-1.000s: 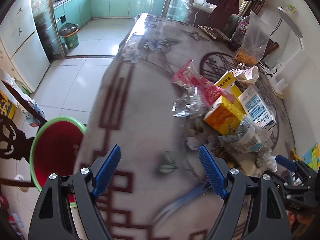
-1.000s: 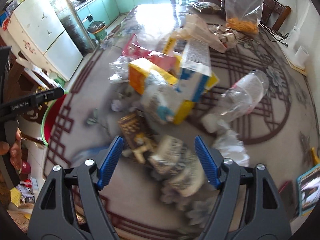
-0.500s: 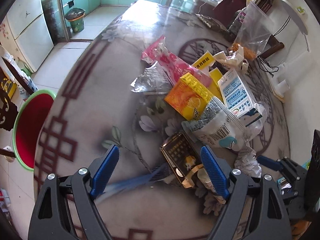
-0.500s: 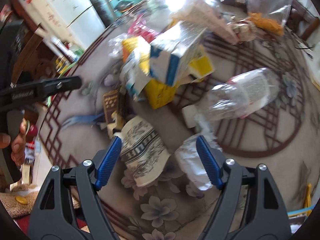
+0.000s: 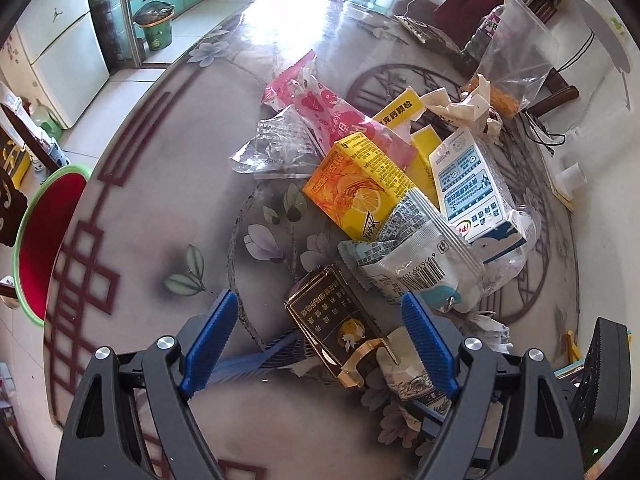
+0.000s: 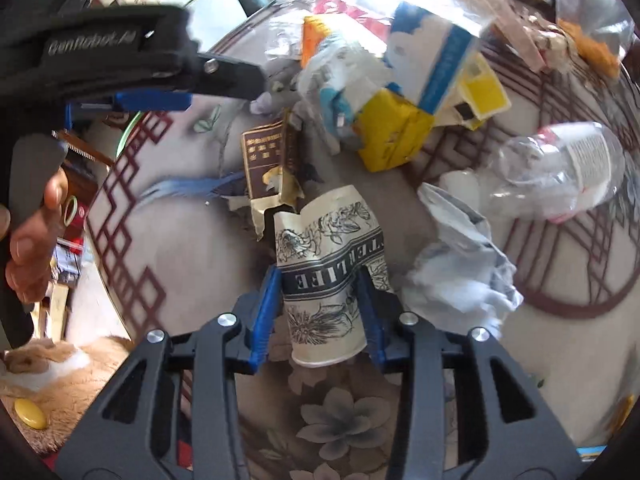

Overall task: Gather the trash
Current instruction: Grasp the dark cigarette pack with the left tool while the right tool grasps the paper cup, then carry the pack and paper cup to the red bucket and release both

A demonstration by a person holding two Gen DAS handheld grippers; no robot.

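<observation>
A: Right gripper (image 6: 320, 312) is closing on the paper cup (image 6: 324, 276), blue pads flat against both sides of it, low centre of the right wrist view. Cup lies on its side on the desk (image 6: 192, 264), rim toward the camera.

B: And the left gripper (image 5: 316, 332)?

A: Wide open, grasping nothing. It hangs over the dark cigarette pack (image 5: 336, 324), which sits between its pads without touching either.

B: How should the cup grab go?

A: Gently, I'd say. Thin paper will likely fold, so squeeze just enough to hold, then lift straight up so the torn wrapper beside the pack doesn't drag along.

B: What's around it?

A: Crumpled white paper (image 6: 456, 264) just right of the cup, a clear plastic bottle (image 6: 560, 168) further right, cartons heaped in the upper middle.

B: Anything only one view gives?

A: The left wrist view shows the red basin (image 5: 44, 240) with its green rim off the desk edge at left, probably the bin, plus the yellow lemon-tea carton (image 5: 356, 188) and the blue-and-white milk carton (image 5: 472, 184) sharply. The right wrist view alone shows the grip, the bottle, and the person's hand (image 6: 28, 236) on the left gripper's handle.
</observation>
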